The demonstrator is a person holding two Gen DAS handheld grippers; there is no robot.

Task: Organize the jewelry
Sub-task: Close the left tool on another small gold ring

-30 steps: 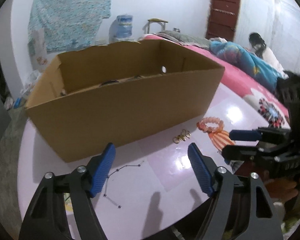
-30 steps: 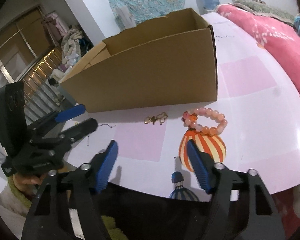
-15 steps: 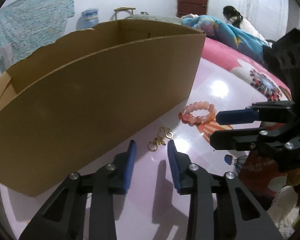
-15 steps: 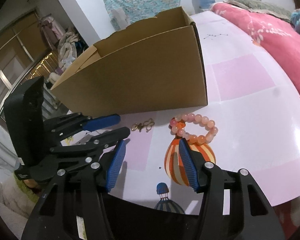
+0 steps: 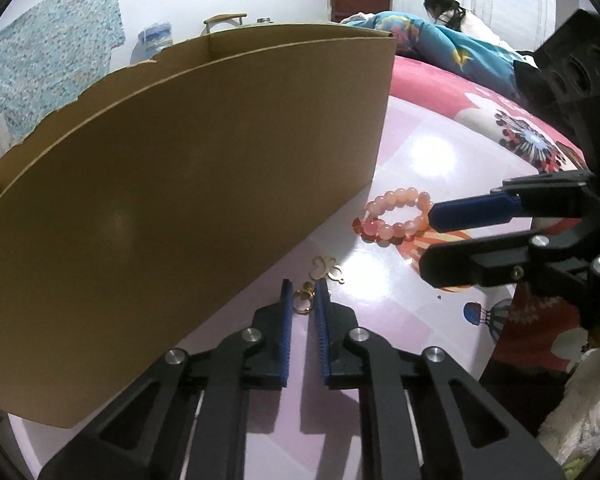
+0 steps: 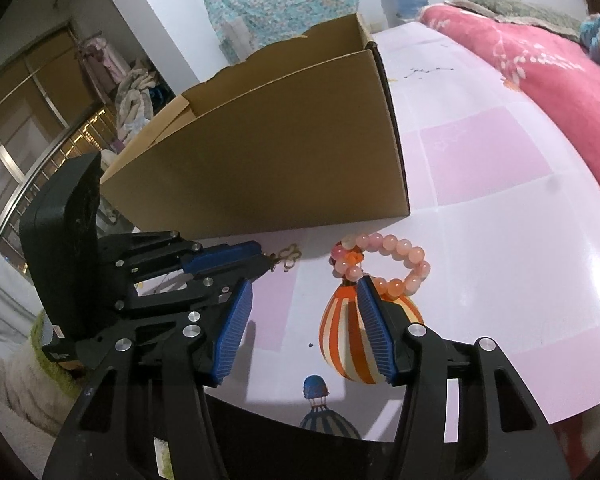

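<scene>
Currently left gripper (image 5: 301, 294) just closing on gold charm (image 5: 302, 303), pinching only ring end, right beside cardboard box (image 5: 180, 184) on desk (image 5: 420, 152). Risk: thin grip slips on lift, or charm snags box wall. Right gripper (image 6: 305, 300) half-open, empty, near bead bracelet (image 6: 380, 264).

Each camera rides its tool, looking down and forward, close over the pink counter (image 5: 400, 152); both share the cardboard box (image 5: 180, 184), bead bracelet (image 6: 384, 264) and gold charms (image 5: 326, 270)
</scene>
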